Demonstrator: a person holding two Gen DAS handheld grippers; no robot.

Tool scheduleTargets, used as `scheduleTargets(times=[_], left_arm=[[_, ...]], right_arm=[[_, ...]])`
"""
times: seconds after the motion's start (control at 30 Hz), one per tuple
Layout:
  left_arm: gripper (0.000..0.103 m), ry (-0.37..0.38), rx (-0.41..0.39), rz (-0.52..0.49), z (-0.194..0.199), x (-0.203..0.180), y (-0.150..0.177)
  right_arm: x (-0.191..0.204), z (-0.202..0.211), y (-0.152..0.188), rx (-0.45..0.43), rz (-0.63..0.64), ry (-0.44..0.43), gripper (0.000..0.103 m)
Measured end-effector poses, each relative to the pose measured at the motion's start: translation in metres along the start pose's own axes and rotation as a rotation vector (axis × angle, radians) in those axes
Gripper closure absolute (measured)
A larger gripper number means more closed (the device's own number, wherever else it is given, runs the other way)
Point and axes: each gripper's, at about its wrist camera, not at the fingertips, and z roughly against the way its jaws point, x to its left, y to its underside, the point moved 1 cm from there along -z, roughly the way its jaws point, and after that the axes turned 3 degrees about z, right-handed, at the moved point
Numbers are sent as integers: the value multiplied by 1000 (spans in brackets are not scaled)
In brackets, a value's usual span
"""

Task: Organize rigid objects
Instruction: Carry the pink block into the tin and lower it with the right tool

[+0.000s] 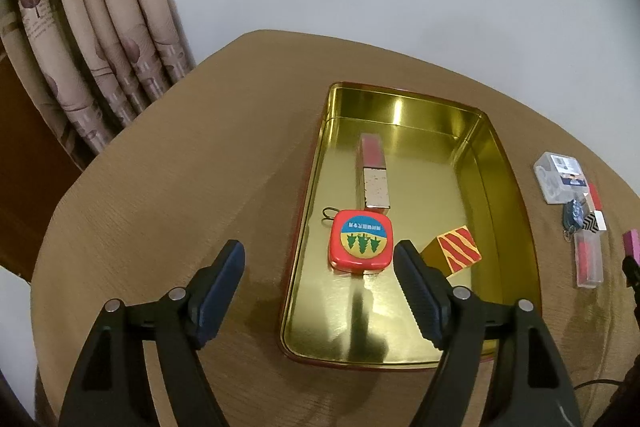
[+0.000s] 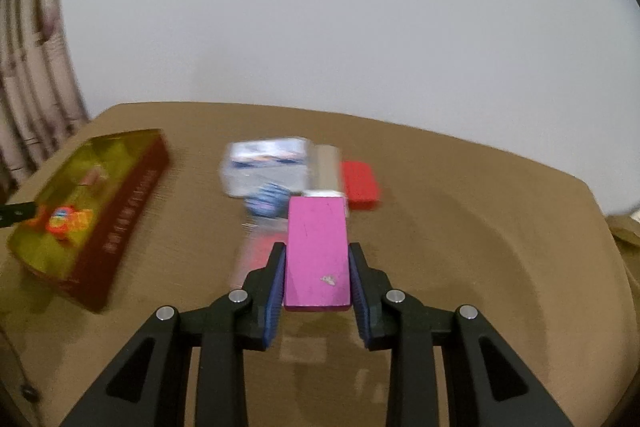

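Note:
An open gold tin (image 1: 496,147) with red outer walls lies on the round brown table. Inside it are a red square case with a tree emblem (image 1: 360,241), a long red-and-gold box (image 1: 374,175) and a block with red and yellow stripes (image 1: 458,247). My left gripper (image 1: 320,251) hangs open over the tin's near left rim, holding nothing, with the red case just beyond its fingertips. My right gripper (image 2: 317,247) is shut on a pink rectangular block (image 2: 316,251), held above the table. The tin (image 2: 132,195) appears blurred at the left of the right wrist view.
Right of the tin lies a cluster: a clear plastic box (image 1: 558,177), a blue fob (image 1: 572,213), a zigzag-patterned block (image 1: 592,221) and a clear case with red contents (image 1: 588,259). A red block (image 2: 360,185) sits behind the pink one. Curtains (image 1: 80,47) hang at the far left.

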Motion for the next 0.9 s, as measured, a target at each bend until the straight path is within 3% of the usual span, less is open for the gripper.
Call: scheduleTargets(times=[0.5, 0.6, 0.9], left_arm=[[28, -47, 6, 115, -5, 30, -12], [28, -45, 12, 157, -7, 37, -15], [28, -56, 16, 191, -9, 45, -18]], right_arm=[[151, -5, -26, -6, 171, -263, 73], [174, -6, -26, -3, 205, -280, 73], [203, -28, -23, 40, 223, -322, 73]])
